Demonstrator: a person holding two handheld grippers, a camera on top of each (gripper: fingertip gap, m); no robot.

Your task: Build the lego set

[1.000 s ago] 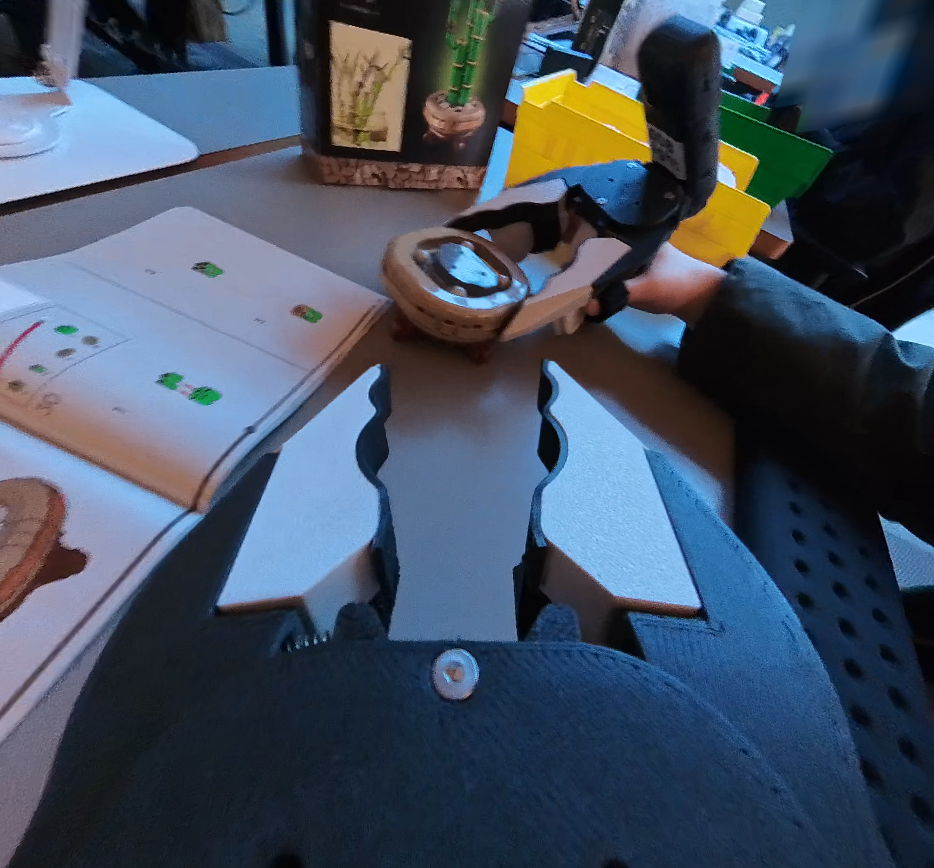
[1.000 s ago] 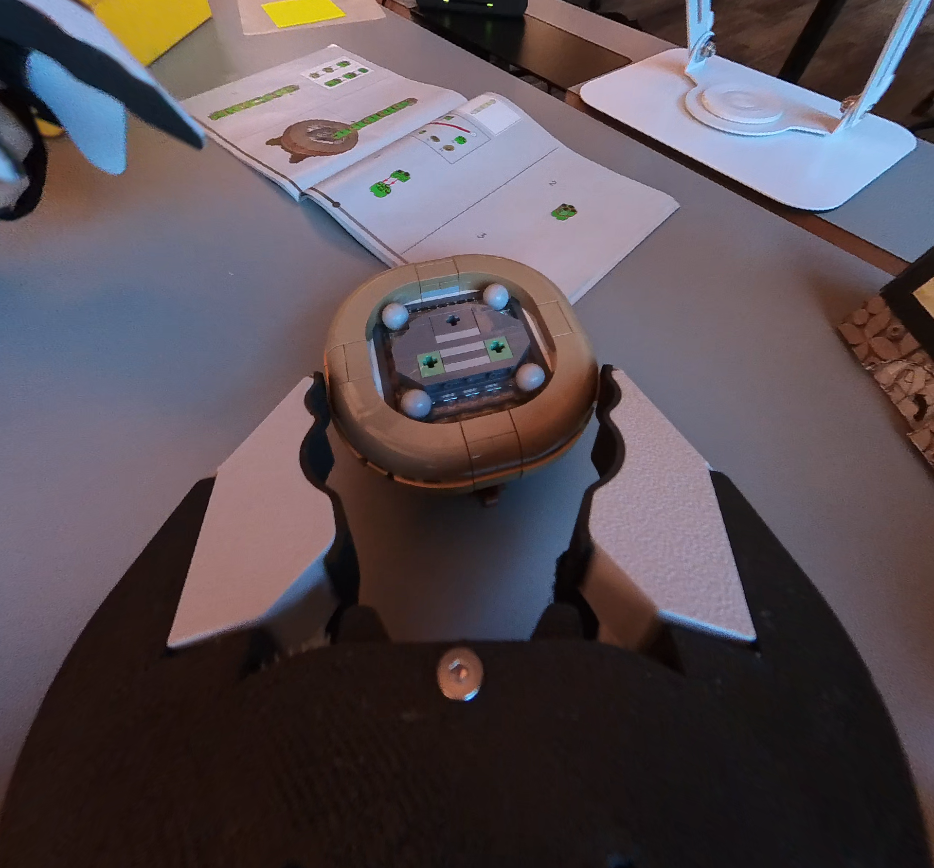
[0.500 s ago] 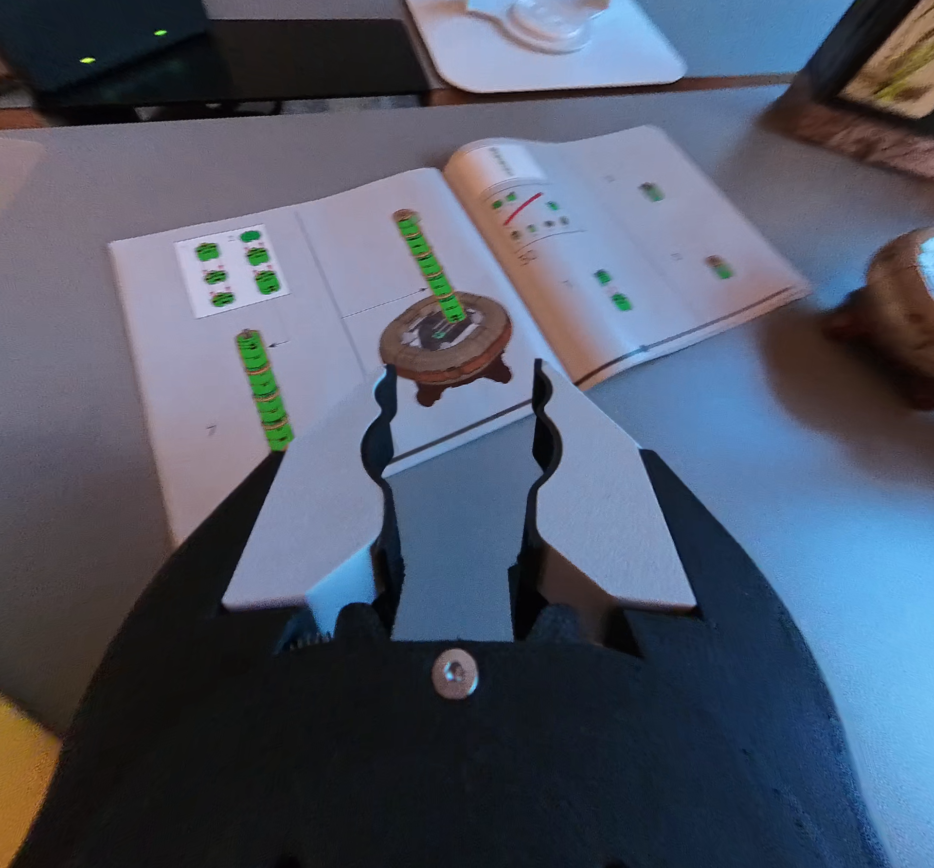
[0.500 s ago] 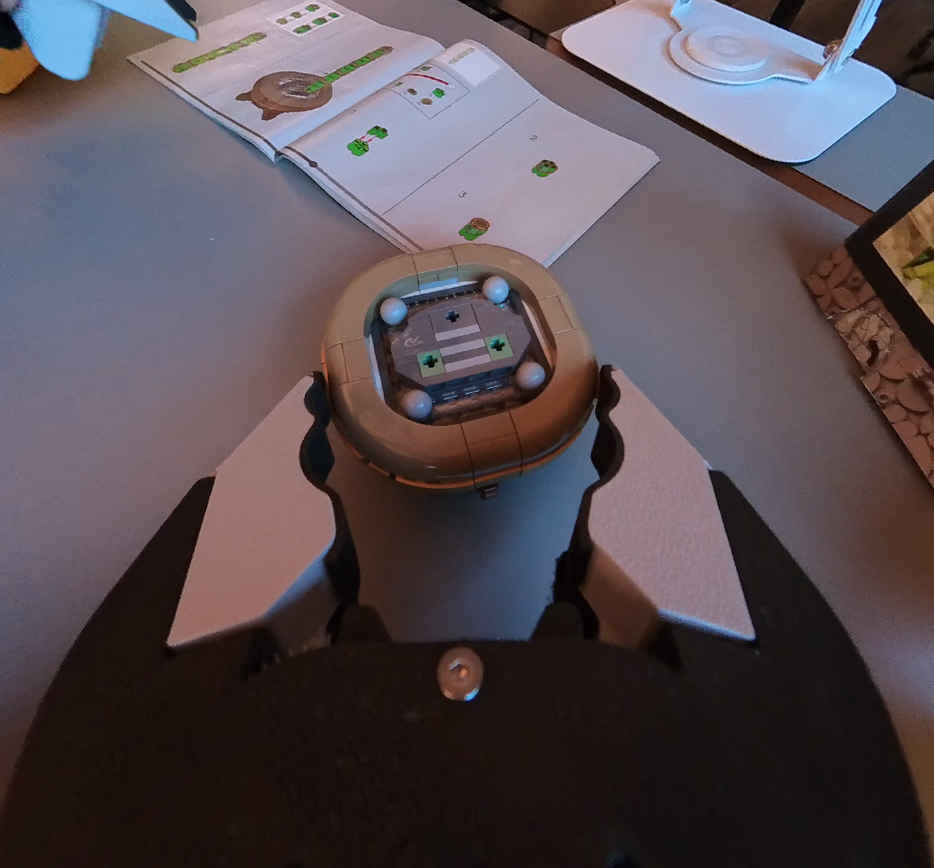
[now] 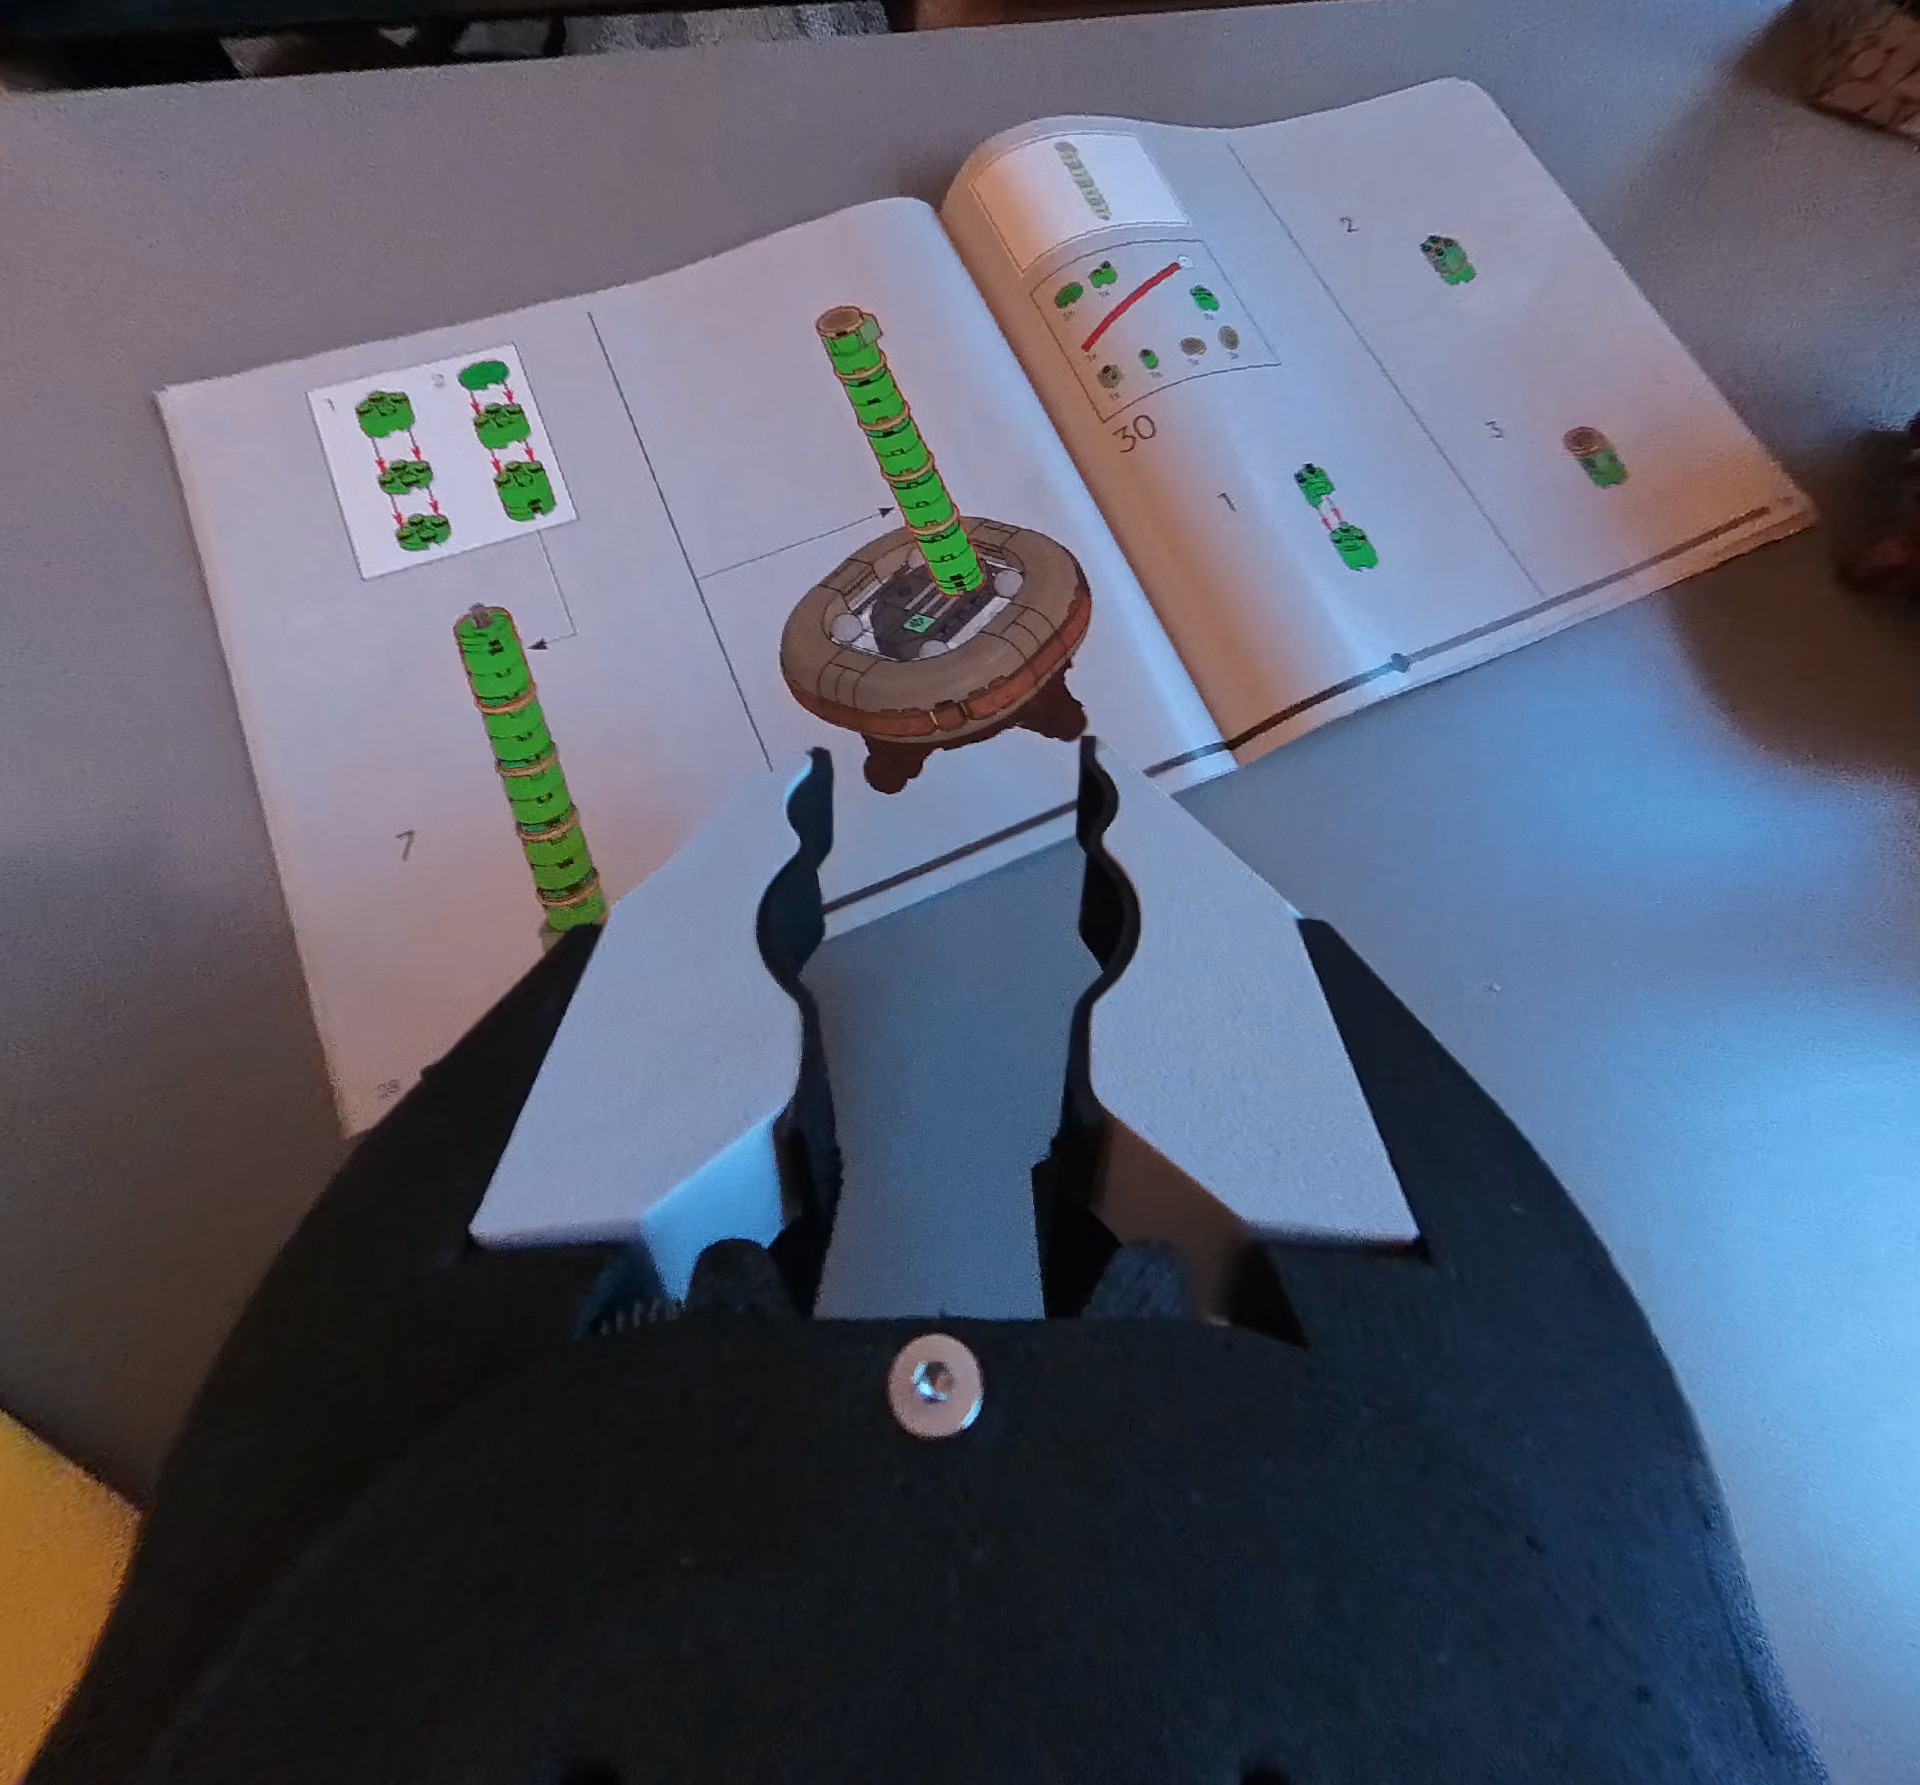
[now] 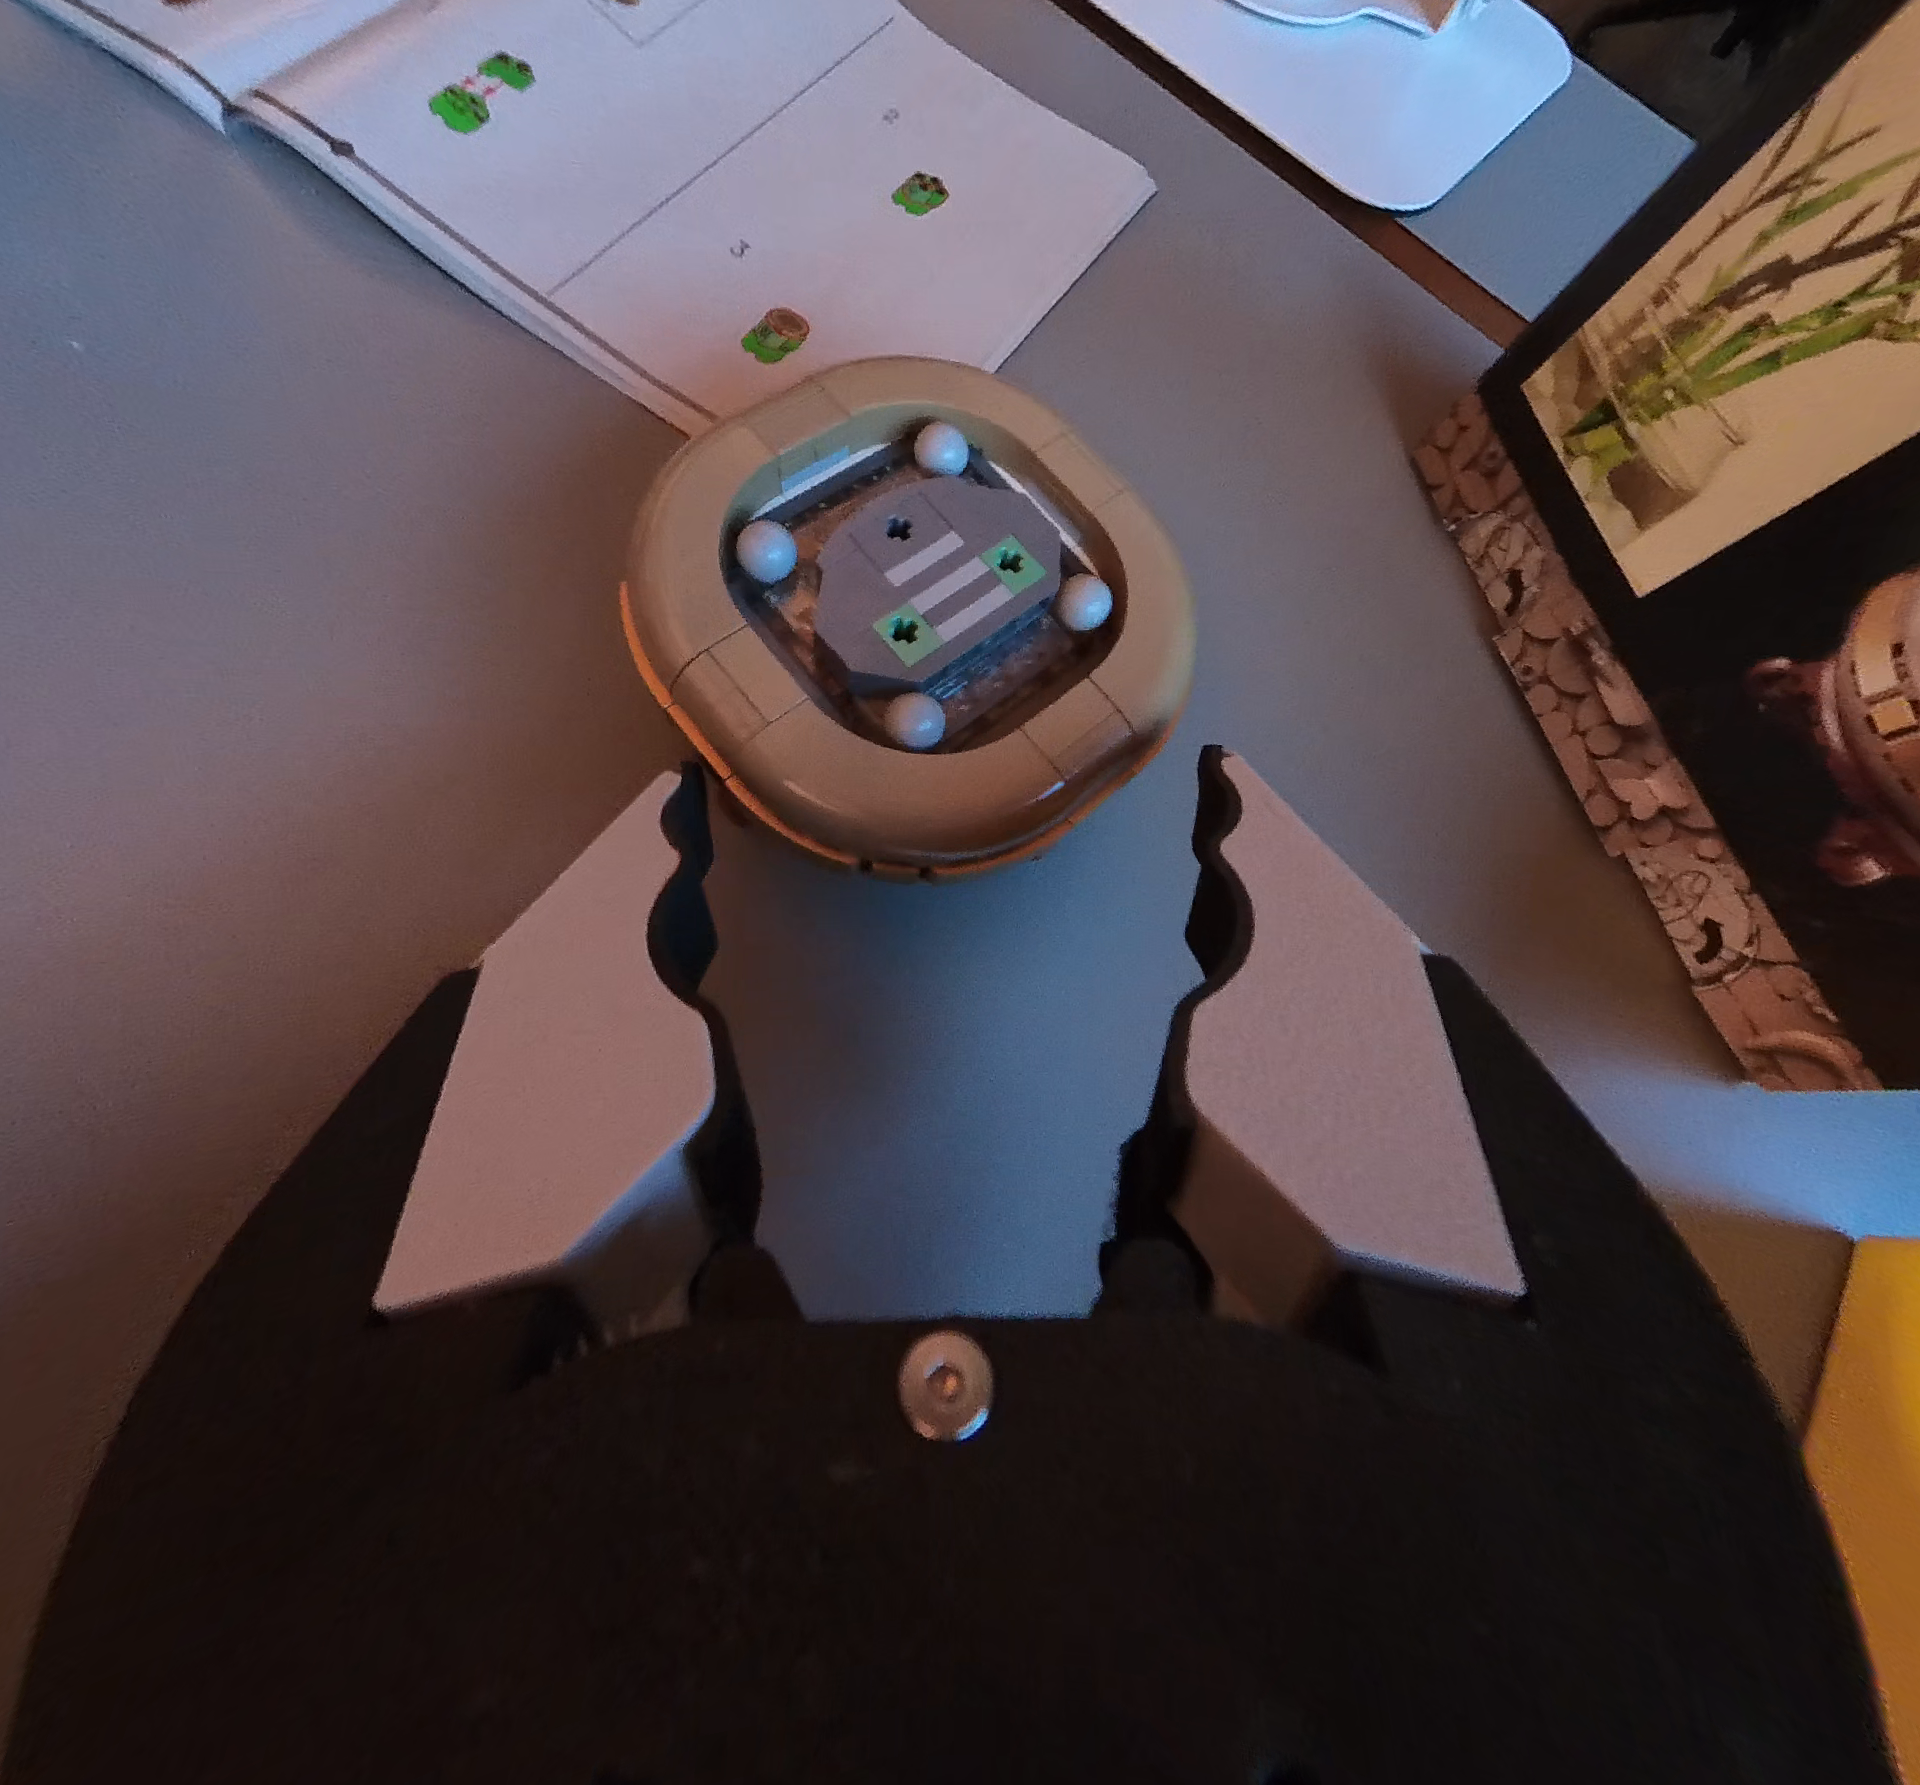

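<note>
My left tongs (image 5: 951, 769) hover wide and empty over the near edge of the open instruction booklet (image 5: 727, 509). My right tongs (image 6: 940, 785) gape empty just behind the tan lego pot base (image 6: 909, 613), which stands on the grey table (image 6: 260, 592) between the booklet and the set's box (image 6: 1714, 540).

Cut off at three o'clock: set box (image 6: 1704, 530) and yellow bin (image 6: 1870, 1486); instruction booklet (image 6: 665, 125) blurred at eleven

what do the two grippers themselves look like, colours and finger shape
Both look alike. The left gripper has a broad, rounded black body with a rough, grainy surface and one silver screw at its centre. Its two fingers are pale grey angular wedges with wavy, scalloped black inner edges. The right gripper matches: same black body, silver screw and grey fingers. No cables, sleeves or markings show.
</note>
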